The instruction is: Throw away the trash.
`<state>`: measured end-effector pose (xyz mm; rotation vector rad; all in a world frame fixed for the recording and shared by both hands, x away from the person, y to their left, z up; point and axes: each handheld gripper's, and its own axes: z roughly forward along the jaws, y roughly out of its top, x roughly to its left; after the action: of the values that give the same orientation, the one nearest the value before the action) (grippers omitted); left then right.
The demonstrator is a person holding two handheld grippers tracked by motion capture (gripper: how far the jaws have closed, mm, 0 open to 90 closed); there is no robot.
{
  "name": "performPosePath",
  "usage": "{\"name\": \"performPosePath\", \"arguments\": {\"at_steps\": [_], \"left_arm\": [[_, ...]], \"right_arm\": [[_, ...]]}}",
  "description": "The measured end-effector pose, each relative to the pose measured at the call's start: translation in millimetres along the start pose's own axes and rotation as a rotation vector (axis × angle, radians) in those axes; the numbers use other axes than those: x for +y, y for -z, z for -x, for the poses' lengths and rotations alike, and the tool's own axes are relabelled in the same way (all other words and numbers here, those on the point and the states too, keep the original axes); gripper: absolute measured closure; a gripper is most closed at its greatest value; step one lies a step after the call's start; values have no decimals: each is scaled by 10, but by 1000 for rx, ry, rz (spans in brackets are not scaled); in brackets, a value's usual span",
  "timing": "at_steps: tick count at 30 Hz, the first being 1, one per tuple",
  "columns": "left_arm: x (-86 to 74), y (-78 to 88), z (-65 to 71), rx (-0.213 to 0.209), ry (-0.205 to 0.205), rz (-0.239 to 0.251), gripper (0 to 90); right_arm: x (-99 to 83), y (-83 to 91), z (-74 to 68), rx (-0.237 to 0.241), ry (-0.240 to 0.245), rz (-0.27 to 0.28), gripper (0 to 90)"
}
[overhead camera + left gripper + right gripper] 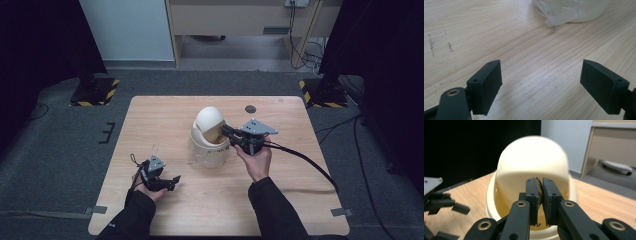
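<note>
A cream bin (210, 150) with a domed swing lid (209, 119) stands mid-table, lined with a clear plastic bag (571, 10). My right gripper (223, 131) reaches from the right to the bin's opening under the dome. In the right gripper view its jaws (541, 182) are pressed together on a thin, dark-edged scrap (540, 185), in front of the bin (531, 162). My left gripper (175, 179) rests low over the wooden table (150, 120), front left of the bin. Its jaws (541, 85) stand wide apart with bare wood between them.
A small grey disc (250, 109) lies near the table's far edge. The right gripper's cable (310, 162) trails off to the right. Two stand bases with yellow-black stripes (95, 92) (325, 95) sit on the floor beyond the table's far corners.
</note>
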<state>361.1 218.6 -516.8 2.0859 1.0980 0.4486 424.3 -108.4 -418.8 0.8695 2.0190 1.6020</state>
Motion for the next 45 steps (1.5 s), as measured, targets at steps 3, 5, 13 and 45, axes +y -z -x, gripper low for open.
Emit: {"name": "performPosePath", "arguments": {"at_steps": [3,5,13,45], "left_arm": [[-5,-3,-9,-1,1,-3,170],[-5,4,-11,0,3,-3,170],[-15,15,-28,3,9,-1,170],[-107,33,-209,30,-6,-79,146]], "right_arm": [[-18,-28,-5,9,-8,-12,806],[14,4,23,2,-8,-8,750],[254,418,213,-57,-20,49,669],[-1090,1240,1131,-256,-216,-313,254]]}}
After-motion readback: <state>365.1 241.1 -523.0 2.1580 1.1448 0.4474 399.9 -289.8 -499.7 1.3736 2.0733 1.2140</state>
